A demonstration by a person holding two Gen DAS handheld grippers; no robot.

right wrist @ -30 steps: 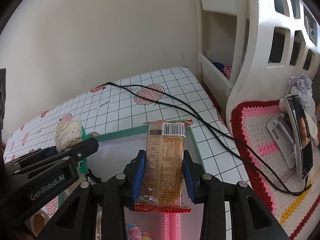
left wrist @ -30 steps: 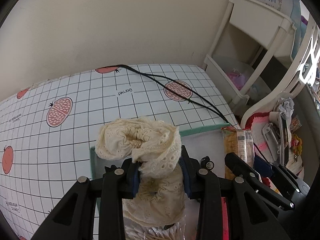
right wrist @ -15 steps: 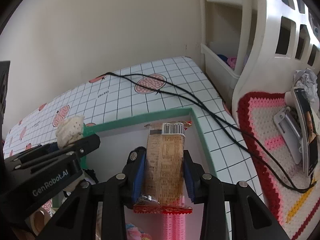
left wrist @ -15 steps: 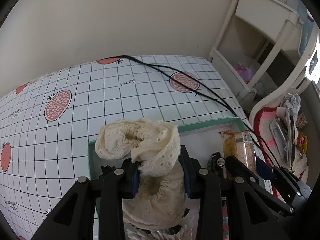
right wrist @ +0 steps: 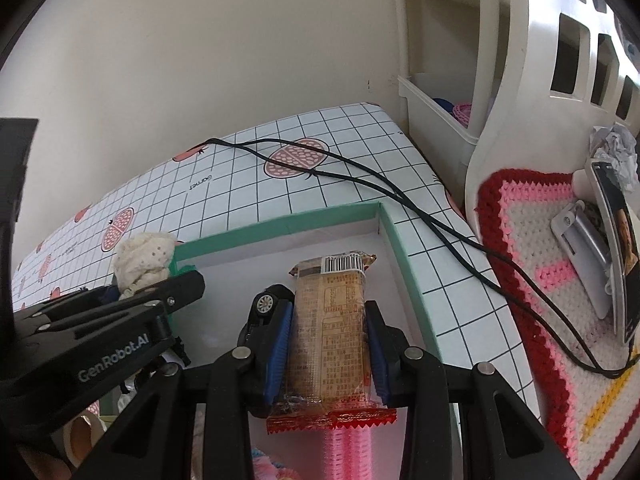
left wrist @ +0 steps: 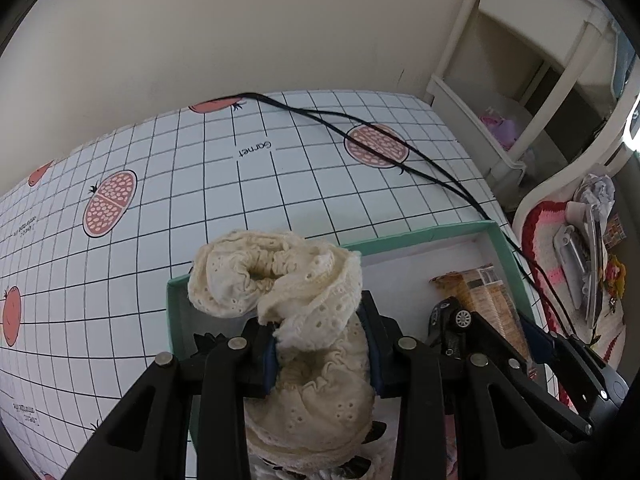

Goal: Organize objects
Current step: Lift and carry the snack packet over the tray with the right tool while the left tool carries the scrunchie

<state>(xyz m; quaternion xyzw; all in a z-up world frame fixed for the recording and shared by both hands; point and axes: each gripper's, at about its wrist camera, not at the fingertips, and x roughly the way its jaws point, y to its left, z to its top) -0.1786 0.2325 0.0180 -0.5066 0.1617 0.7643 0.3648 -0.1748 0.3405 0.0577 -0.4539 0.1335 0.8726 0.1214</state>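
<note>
Checked cloth (left wrist: 160,208) with red fruit pictures covers the table, and a green box (right wrist: 280,226) sits on it by the cream wall. Over the box's left side, the left gripper (left wrist: 320,340) squeezes a cream lace cloth (left wrist: 288,284). Over the box's right side, the right gripper (right wrist: 326,340) pinches a brown snack pack (right wrist: 330,312). A small black toy car (right wrist: 264,304) lies in the box, touching the snack pack. Two black cords (right wrist: 360,180) run past the box's far corner.
</note>
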